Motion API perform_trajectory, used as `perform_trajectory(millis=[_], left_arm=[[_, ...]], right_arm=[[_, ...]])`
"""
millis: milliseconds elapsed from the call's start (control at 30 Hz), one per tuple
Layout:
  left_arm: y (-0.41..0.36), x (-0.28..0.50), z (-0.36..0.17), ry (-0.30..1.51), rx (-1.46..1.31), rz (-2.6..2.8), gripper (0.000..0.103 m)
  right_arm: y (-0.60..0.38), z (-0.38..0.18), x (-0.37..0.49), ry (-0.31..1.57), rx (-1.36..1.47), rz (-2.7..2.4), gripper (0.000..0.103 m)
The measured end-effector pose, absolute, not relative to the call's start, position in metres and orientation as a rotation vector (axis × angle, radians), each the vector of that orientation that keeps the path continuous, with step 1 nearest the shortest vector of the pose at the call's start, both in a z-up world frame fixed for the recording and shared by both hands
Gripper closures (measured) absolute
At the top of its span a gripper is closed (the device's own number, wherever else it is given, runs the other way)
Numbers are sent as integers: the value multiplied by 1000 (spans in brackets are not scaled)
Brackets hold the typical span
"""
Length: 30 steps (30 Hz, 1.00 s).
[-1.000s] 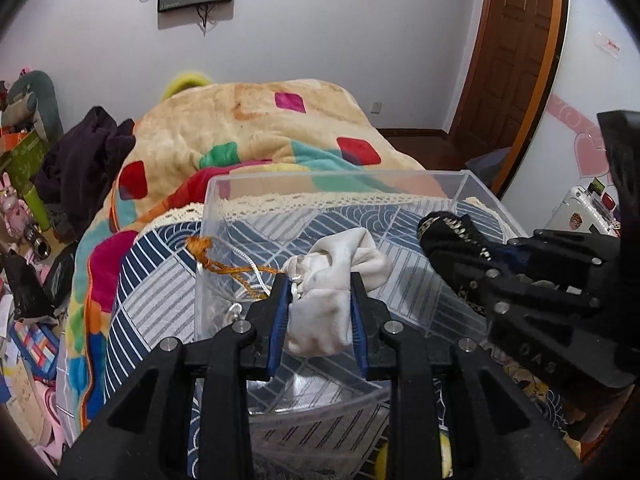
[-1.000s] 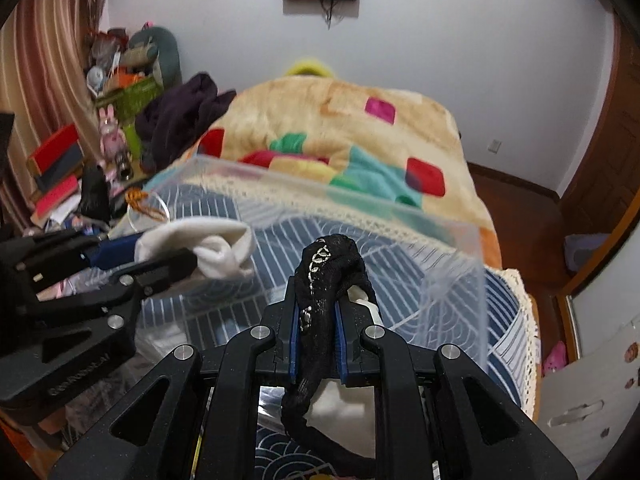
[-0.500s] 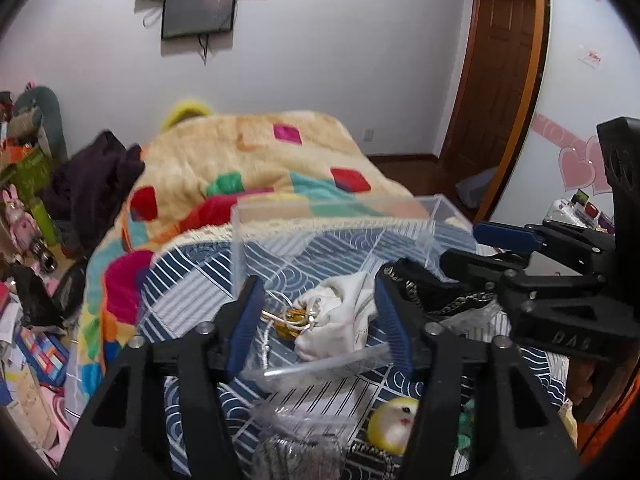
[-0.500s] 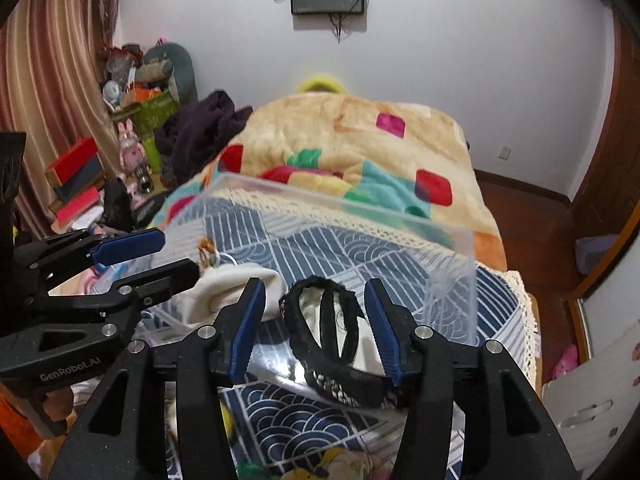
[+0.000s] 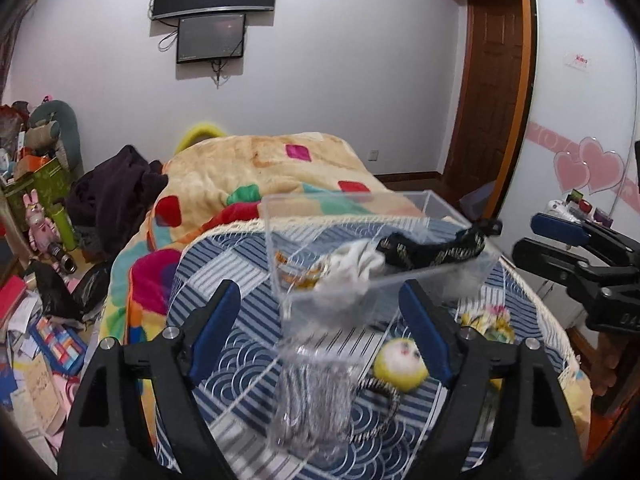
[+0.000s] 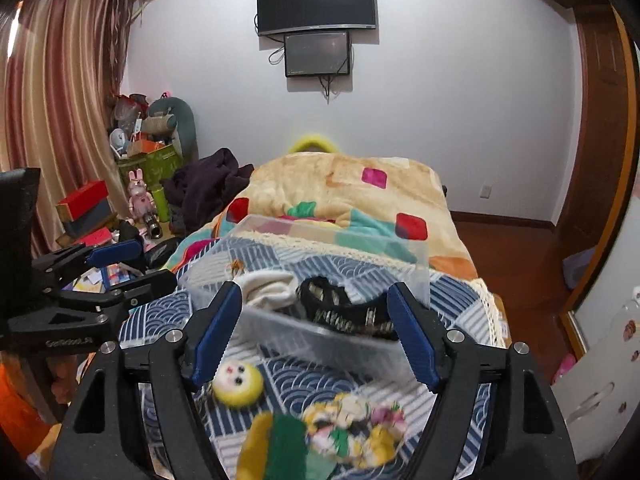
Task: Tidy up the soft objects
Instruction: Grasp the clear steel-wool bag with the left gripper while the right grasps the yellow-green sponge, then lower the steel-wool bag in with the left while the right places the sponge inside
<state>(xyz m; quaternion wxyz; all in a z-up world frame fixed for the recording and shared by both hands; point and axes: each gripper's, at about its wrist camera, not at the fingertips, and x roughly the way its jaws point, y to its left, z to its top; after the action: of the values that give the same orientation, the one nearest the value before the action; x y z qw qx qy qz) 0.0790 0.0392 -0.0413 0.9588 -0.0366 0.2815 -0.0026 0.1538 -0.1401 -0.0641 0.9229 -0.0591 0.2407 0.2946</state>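
Observation:
A clear plastic box (image 5: 384, 276) (image 6: 320, 332) stands on the blue patterned cloth. In it lie a white sock (image 5: 360, 260) (image 6: 268, 288) and a black headband with metal studs (image 5: 432, 248) (image 6: 344, 312). My left gripper (image 5: 320, 336) is open and empty, held back from the box. My right gripper (image 6: 312, 336) is open and empty, also short of the box. A yellow plush face (image 5: 400, 364) (image 6: 238, 384), a floral scrunchie (image 6: 352, 432) and a green and yellow soft item (image 6: 276, 444) lie on the cloth in front.
A clear bag with a dark striped item (image 5: 316, 404) lies before the box. The bed with a colourful blanket (image 6: 344, 192) lies behind. Clutter, boxes and toys (image 6: 136, 184) fill the left side. A wooden door (image 5: 492, 80) stands at the right.
Both grippers let go of their items, opened wide and pulled back and up from the box. The white sock and black headband now lie in the box.

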Motion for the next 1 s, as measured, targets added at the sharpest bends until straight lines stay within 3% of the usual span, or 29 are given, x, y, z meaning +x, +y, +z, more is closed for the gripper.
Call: perform_trajectory(millis=[467, 533, 700, 800, 1000], left_arm=[[47, 59, -105, 682, -126, 48, 21], [51, 59, -112, 690, -153, 49, 25], [52, 64, -121, 721, -159, 33, 49], [51, 63, -122, 722, -163, 10, 63], [45, 58, -116, 696, -141, 19, 76]], right_arm=[[-145, -126, 135, 654, -56, 617, 31], [-146, -131, 132, 668, -49, 618, 38], [-147, -141, 128, 702, -42, 636, 63], [-149, -143, 124, 692, -46, 636, 66], [-152, -134, 117, 648, -50, 628, 69]])
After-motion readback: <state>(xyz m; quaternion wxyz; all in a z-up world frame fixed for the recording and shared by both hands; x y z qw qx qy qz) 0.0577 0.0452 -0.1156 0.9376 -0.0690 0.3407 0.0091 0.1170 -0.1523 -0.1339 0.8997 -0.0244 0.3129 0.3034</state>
